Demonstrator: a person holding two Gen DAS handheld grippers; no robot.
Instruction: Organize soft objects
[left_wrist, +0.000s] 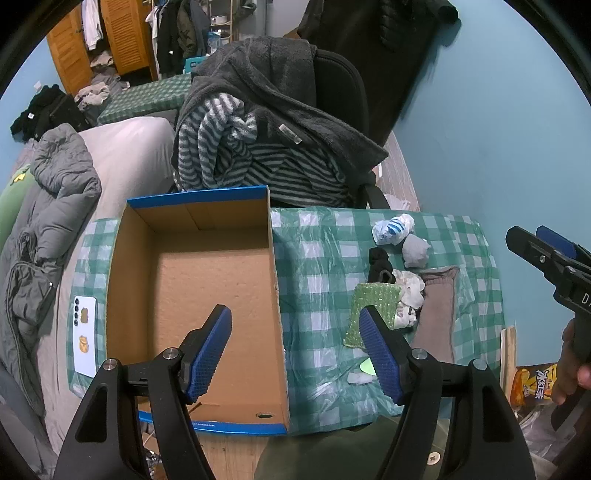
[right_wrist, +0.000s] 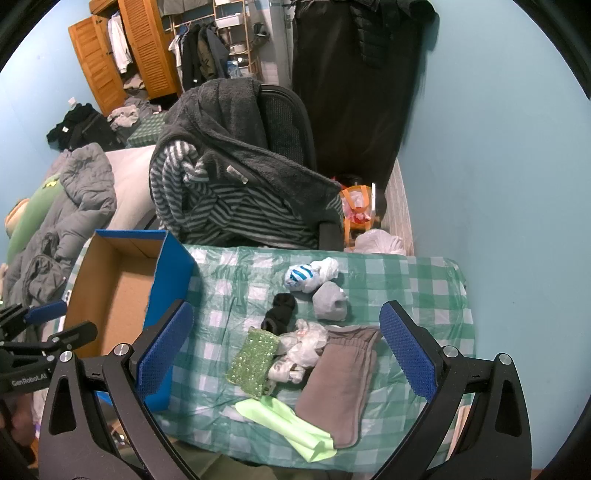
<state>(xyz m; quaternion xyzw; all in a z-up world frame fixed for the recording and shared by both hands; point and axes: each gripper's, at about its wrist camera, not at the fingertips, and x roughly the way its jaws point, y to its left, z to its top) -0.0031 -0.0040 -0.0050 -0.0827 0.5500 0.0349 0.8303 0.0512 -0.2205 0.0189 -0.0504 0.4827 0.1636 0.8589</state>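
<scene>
An open empty cardboard box (left_wrist: 210, 291) with blue rim stands on the left of the green checked table; it also shows in the right wrist view (right_wrist: 118, 288). Soft things lie in a cluster to its right: a blue-striped white sock ball (right_wrist: 306, 277), a grey sock ball (right_wrist: 329, 301), a black sock (right_wrist: 279, 312), a green sequined pouch (right_wrist: 253, 363), a crumpled white piece (right_wrist: 301, 349), a brown-grey folded cloth (right_wrist: 340, 380) and a light green cloth (right_wrist: 291, 430). My left gripper (left_wrist: 295, 350) is open and empty above the box's near right side. My right gripper (right_wrist: 286, 356) is open and empty above the cluster.
A chair (right_wrist: 284, 122) draped with a dark fleece and striped garment stands behind the table. A bed with a grey quilt (left_wrist: 48, 221) lies left. A phone (left_wrist: 85, 334) lies left of the box. The blue wall is close on the right. A snack bag (left_wrist: 532, 384) sits below the table's right end.
</scene>
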